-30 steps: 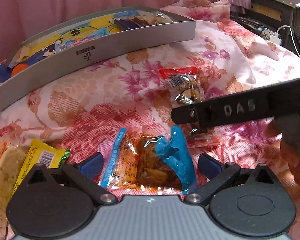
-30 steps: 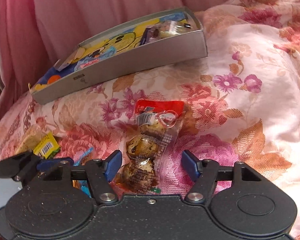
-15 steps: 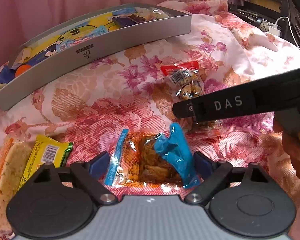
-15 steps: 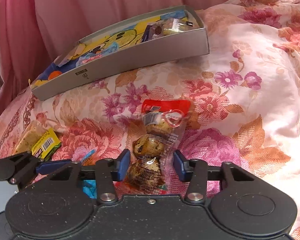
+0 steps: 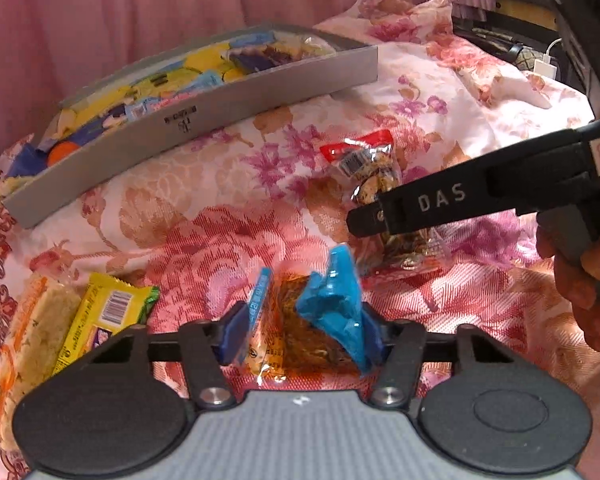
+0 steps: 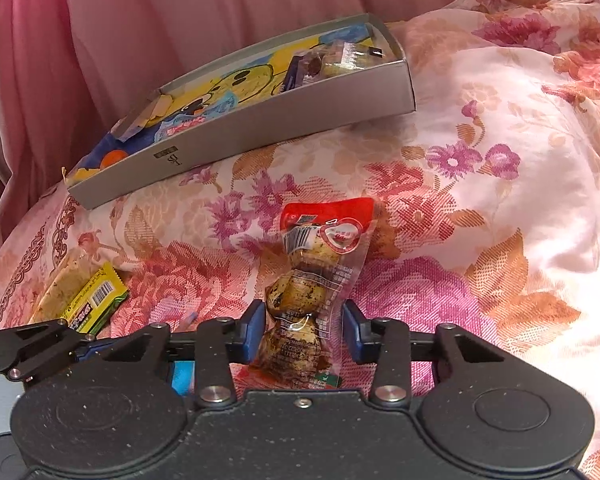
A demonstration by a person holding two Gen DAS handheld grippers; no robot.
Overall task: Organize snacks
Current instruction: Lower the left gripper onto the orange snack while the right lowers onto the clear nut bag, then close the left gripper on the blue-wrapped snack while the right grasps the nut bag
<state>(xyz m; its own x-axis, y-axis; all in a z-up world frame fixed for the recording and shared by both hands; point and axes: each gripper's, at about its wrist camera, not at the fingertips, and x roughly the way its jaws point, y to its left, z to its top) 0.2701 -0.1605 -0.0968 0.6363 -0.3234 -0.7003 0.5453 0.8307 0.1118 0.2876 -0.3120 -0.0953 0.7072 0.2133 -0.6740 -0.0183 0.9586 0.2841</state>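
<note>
1. Left gripper: blue pads pressed against both sides of a blue-and-orange snack packet, clamped on it low over the floral bedspread.
2. Right gripper: jaws drawn in narrow around the lower end of a clear pouch of speckled eggs; left pad against the wrapper, right pad at the film's edge, firm grip hard to confirm.
3. Egg pouch: red-topped, lying lengthwise on the bedspread, in front of the grey box and well apart from it.
4. Grey box: shallow, open-topped, resting on the bedspread against the pink curtain; cartoon print inside, several wrapped snacks gathered at its right end.
5. Blue-and-orange packet: nearer the camera than the grey box, just left of the egg pouch in the left wrist view.
6. Yellow wrapped bar and a pale rice-cracker pack: side by side, touching, well in front of the box's left end.
7. A hand on the right gripper's handle, at the right edge of the left wrist view.
</note>
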